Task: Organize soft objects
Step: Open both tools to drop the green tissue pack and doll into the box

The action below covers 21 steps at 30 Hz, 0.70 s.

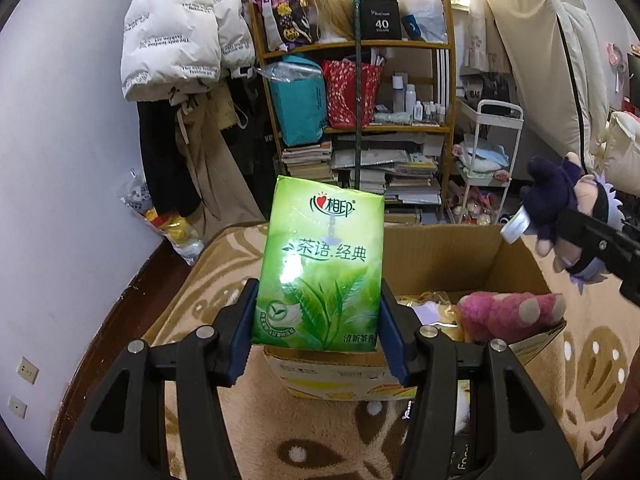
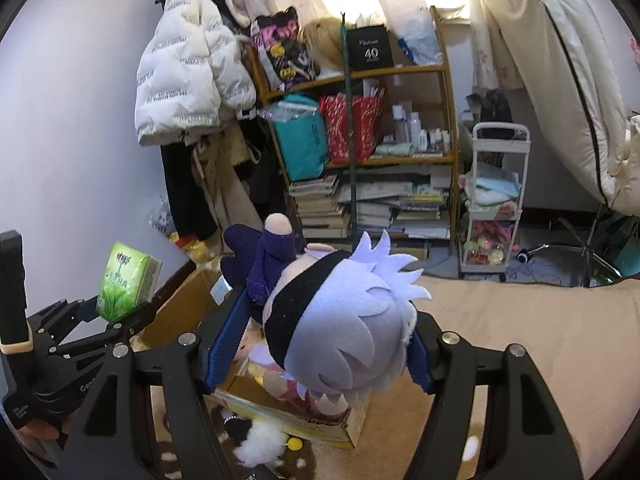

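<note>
- Left gripper (image 1: 318, 320): blue pads clamp the lower sides of a green tissue pack (image 1: 320, 264). The pack stands upright between the fingers, printed tea-leaf face toward the camera.
- In the right wrist view the same tissue pack (image 2: 128, 284) shows at the left edge, held above the near-left corner of the cardboard box (image 2: 176, 312).
- Right gripper (image 2: 320, 336): a plush doll (image 2: 344, 320) sits between the jaws, its pale lilac spiky-haired head with a black band toward the camera, dark purple body pointing away. The right pad lies against the head; the left blue pad (image 2: 224, 340) appears to stand a little off the doll, so a firm grip cannot be confirmed.
- From the left wrist view the plush doll (image 1: 560, 216) hangs at the right edge in the right gripper (image 1: 580, 240), above the far-right corner of the cardboard box (image 1: 440, 248); a white tag sticks out from its body.
- The box is open-topped and rests on a beige patterned carpet (image 1: 320, 432). Inside lies a pink plush toy (image 1: 508, 312) against the right wall, with yellowish soft items beside it.
- Background: a wooden shelf (image 1: 356, 44) with bags, bottles and stacked books; a white puffer jacket (image 1: 176, 40) hangs to its left; a white trolley (image 2: 496, 200) stands to the shelf's right.
</note>
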Each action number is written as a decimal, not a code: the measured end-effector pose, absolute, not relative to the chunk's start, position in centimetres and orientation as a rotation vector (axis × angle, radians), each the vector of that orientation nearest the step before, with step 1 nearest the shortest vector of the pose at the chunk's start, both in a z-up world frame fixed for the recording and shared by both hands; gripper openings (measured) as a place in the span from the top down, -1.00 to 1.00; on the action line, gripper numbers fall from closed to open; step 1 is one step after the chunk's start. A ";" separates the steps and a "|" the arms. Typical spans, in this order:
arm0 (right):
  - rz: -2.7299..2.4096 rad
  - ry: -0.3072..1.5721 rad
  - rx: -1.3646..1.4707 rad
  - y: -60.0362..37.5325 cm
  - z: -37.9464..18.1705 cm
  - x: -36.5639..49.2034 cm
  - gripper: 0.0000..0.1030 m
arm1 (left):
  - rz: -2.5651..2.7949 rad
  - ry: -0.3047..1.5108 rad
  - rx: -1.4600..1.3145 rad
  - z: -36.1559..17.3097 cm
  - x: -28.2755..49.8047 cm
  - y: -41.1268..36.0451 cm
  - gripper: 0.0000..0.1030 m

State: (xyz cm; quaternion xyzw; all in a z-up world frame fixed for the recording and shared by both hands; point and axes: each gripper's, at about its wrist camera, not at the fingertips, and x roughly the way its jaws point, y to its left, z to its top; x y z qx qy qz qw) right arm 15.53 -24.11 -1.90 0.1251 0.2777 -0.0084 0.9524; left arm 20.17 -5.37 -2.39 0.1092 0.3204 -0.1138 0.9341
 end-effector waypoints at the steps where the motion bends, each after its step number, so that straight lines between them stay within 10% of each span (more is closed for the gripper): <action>1: -0.009 0.568 0.252 -23.9 -2.2 15.7 -0.46 | -0.234 0.660 0.226 -2.7 20.3 -5.4 -0.05; 21: 0.022 0.592 0.237 -22.8 -3.7 16.6 -0.74 | -0.221 0.704 0.263 -4.3 20.4 -5.4 -0.30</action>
